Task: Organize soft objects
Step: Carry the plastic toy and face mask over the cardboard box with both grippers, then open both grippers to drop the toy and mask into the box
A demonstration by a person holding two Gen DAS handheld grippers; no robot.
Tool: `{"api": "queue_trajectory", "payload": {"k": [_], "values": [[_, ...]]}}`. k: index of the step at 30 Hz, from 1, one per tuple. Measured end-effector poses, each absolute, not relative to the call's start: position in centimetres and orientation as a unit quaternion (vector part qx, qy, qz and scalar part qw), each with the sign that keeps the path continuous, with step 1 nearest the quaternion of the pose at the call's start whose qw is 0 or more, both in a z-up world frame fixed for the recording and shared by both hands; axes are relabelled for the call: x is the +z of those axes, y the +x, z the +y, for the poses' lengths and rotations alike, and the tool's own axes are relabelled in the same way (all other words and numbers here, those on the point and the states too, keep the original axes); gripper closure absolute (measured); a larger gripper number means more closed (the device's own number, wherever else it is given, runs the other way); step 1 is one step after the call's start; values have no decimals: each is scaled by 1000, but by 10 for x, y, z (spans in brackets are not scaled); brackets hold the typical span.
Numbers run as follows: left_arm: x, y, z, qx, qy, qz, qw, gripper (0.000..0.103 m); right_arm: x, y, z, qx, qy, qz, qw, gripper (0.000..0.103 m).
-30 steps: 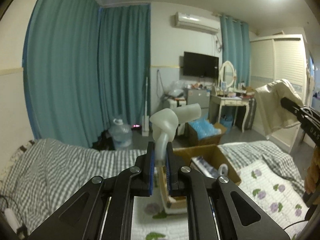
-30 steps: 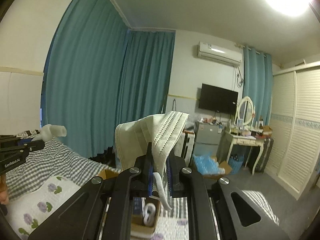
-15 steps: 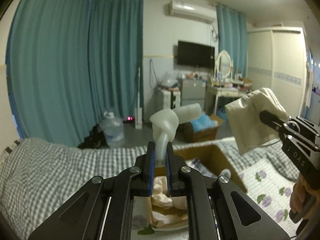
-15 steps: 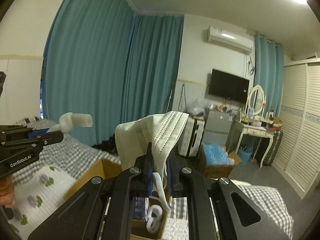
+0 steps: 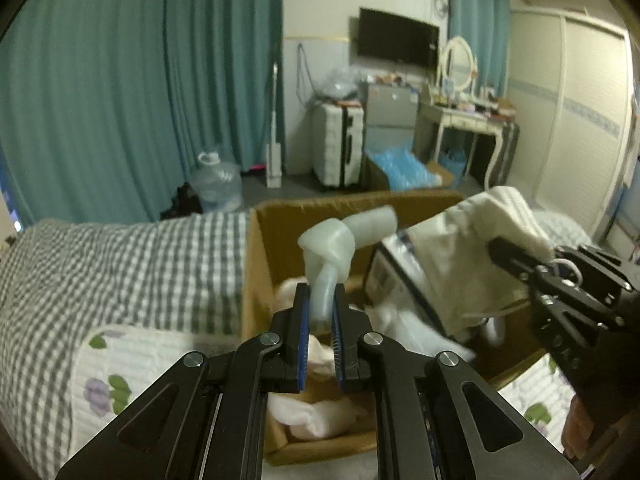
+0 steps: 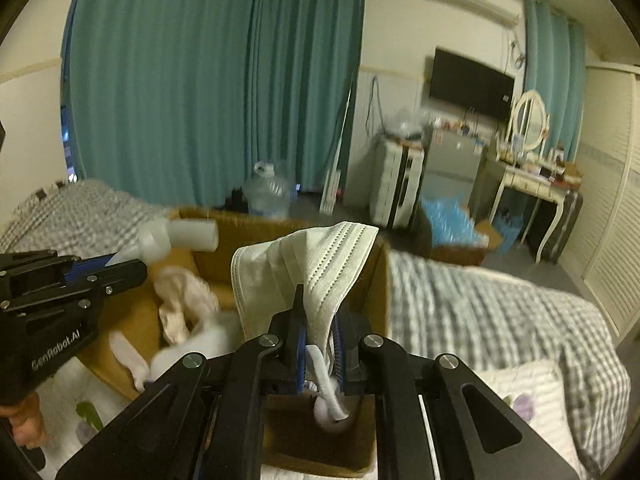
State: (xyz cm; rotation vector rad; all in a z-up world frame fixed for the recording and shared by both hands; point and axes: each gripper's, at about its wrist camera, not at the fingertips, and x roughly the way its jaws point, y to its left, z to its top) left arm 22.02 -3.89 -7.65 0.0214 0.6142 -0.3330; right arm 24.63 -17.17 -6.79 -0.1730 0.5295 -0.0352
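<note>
I have the left gripper [image 5: 319, 312] pinching a translucent white knotted tube [image 5: 334, 246], rubbery and smooth, its blunt end sticking out sideways above the box [image 5: 256, 264]. My right gripper [image 6: 319, 332] is clamped on a white mask [image 6: 316, 270], a soft pleated fabric with rows of stitched dots and an elastic loop hanging below the pads. Both pieces hang over the box, an open brown cardboard carton with plain matte walls, sitting on the bed [image 6: 472, 300]. Inside the box I see crumpled pinkish cloth [image 6: 182, 300], white fluffy pieces, and a flat printed package leaning toward the side nearer the mask. Around the box the bed is grey-and-white checked cover, with a quilted floral pillow [image 5: 120, 364] just beside its near wall
</note>
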Motion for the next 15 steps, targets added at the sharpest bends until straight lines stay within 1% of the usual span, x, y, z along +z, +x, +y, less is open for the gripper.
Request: {"api": "queue_trajectory", "payload": {"k": [3, 6, 10, 11, 12, 13, 14, 15], "values": [[-86, 221, -49, -166, 18, 321, 932, 93, -82, 251, -167, -18, -103, 289, 951, 93], [-98, 224, -54, -165, 23, 346, 923, 86, -91, 253, -170, -17, -106, 308, 945, 93], [-103, 222, -61, -157, 53, 350, 922, 86, -96, 250, -172, -24, -110, 313, 943, 86], [-103, 221, -62, -155, 57, 352, 921, 86, -96, 250, -171, -27, -111, 312, 943, 79], [-102, 221, -62, -154, 55, 355, 921, 86, -96, 249, -169, -28, -111, 310, 944, 66], [-101, 221, -61, -154, 52, 356, 920, 86, -95, 247, -170, -27, -110, 307, 945, 56], [-100, 219, -60, -153, 46, 358, 920, 86, -93, 242, -170, -25, -109, 299, 948, 40], [-98, 218, -59, -151, 40, 359, 920, 86, -90, 239, -169, -23, -109, 290, 951, 36]]}}
